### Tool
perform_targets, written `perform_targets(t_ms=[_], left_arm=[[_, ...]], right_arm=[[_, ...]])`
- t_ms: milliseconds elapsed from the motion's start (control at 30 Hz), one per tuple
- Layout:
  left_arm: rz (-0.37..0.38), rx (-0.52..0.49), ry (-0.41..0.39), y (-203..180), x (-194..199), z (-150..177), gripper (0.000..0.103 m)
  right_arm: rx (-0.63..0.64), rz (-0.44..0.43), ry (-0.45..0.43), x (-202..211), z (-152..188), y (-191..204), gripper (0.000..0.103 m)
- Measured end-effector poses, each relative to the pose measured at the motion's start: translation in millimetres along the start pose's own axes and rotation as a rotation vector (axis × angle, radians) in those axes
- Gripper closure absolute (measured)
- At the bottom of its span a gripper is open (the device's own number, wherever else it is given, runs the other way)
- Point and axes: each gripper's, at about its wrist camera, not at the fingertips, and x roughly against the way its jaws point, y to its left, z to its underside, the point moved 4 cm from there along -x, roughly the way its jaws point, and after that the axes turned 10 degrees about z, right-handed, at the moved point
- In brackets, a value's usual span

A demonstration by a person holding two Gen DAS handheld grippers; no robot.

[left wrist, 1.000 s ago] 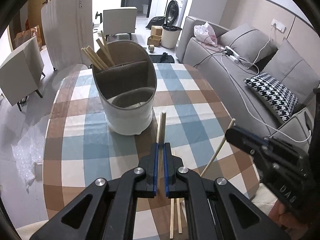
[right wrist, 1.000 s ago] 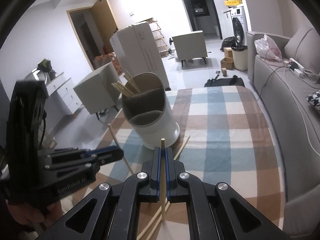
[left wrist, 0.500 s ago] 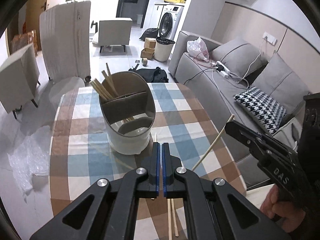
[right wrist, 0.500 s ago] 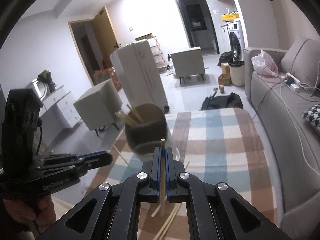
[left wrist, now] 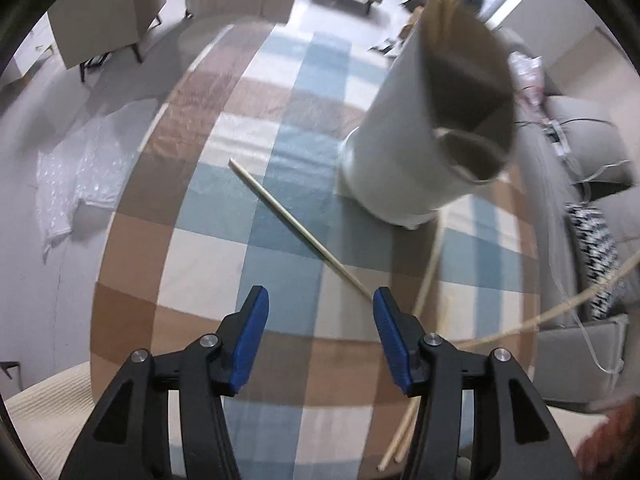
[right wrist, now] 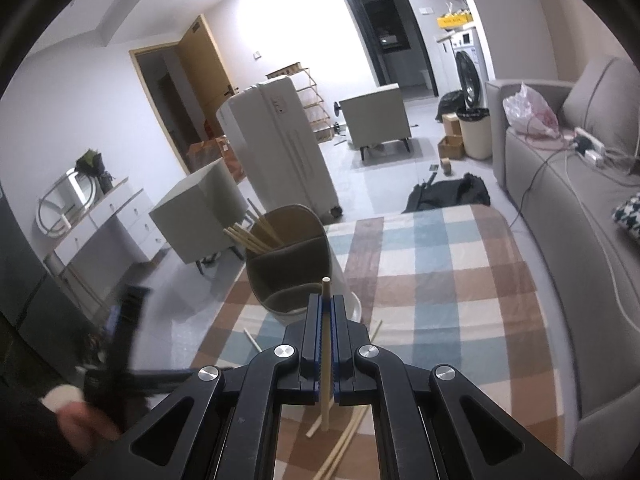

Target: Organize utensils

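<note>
Our left gripper, clenched a second ago, now opens its fingers empty above a chopstick on the counter, ready to take it, while our right gripper keeps grasping another chopstick.

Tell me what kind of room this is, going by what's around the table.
Most likely the living area of a small flat. A grey sofa runs along the checked table, a washing machine stands in an alcove at the back, and a white suitcase and bedside-style cabinets sit on the floor.

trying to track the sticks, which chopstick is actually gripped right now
The chopstick upright between the shut right gripper; the others lie loose on the table or stand in the holder.
</note>
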Motion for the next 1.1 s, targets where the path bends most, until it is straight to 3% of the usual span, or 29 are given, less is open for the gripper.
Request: perform_targets(t_ms=[67,133,400,500,533,600,667,967,1100], left_arm=[[-0.03,0.004,0.004,-3.9,-17.2,-7.8,0.054],[-0.066,0.025,-0.042,-6.5,-25.9,-16.4,0.054],[-0.207,0.098,0.028,-0.4,-67.4,-20.8,0.054],[-0.283,0.06,0.032,-5.8,-71.9,-20.4,0.058],[-0.284,0.047,0.023,-9.7,-71.0,-20.4,0.065],[-0.275,0.033,0.03,-14.7,-69.2,-19.3,0.095],[-0.246,0.042,0.056,-14.1,-65.8,-13.8,0.103],[-0.127,-0.115,0.138,-5.9,-34.3,60.3,0.103],[-0.067,-0.111,0.116,-0.4,-6.6,70.7,0.103]], right_arm=[[-0.003,-0.003,-0.003,-2.7,-2.4,-1.4,0.1],[0.004,0.0,-0.004,-4.9,-3.4,-2.9,0.1],[-0.031,-0.004,0.026,-13.7,-2.5,-14.1,0.1],[-0.048,-0.011,0.026,-11.4,-2.8,-17.4,0.1],[-0.051,-0.012,0.026,-10.7,-3.1,-17.6,0.1],[-0.051,-0.014,0.023,-8.5,-3.6,-17.4,0.1],[-0.047,-0.017,0.021,-6.9,-3.9,-16.3,0.1],[-0.044,-0.026,0.023,-5.6,-1.8,-9.7,0.1],[-0.039,-0.027,0.021,-5.7,-0.3,-4.0,0.1]])
